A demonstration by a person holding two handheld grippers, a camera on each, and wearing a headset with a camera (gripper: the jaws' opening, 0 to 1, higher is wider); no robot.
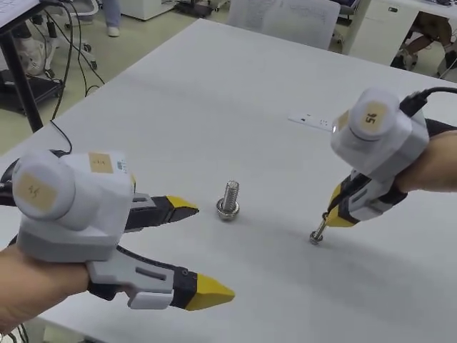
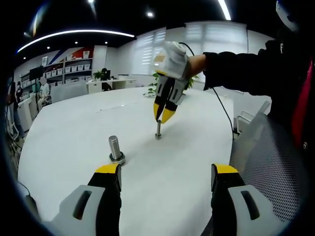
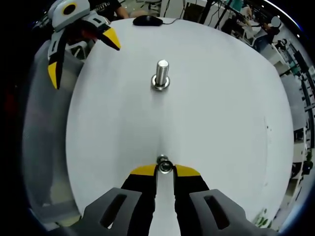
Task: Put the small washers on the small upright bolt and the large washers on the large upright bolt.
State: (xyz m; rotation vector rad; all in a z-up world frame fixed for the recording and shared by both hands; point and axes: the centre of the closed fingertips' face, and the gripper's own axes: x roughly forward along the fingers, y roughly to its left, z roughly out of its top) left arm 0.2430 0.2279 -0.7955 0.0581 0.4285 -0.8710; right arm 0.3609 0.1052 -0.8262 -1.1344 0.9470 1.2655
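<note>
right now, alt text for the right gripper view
Nearly closed, the right gripper meets the top of the small bolt on a white table. Beyond stands the large bolt; the left gripper is open at upper left.

Silver large bolt, plain white table.

A small white card lies on the white tabletop, toward its far edge. A black mouse sits by another edge.

Bright, glossy threaded metal: large bolt and small bolt; smooth, matt white surface: desk
</note>
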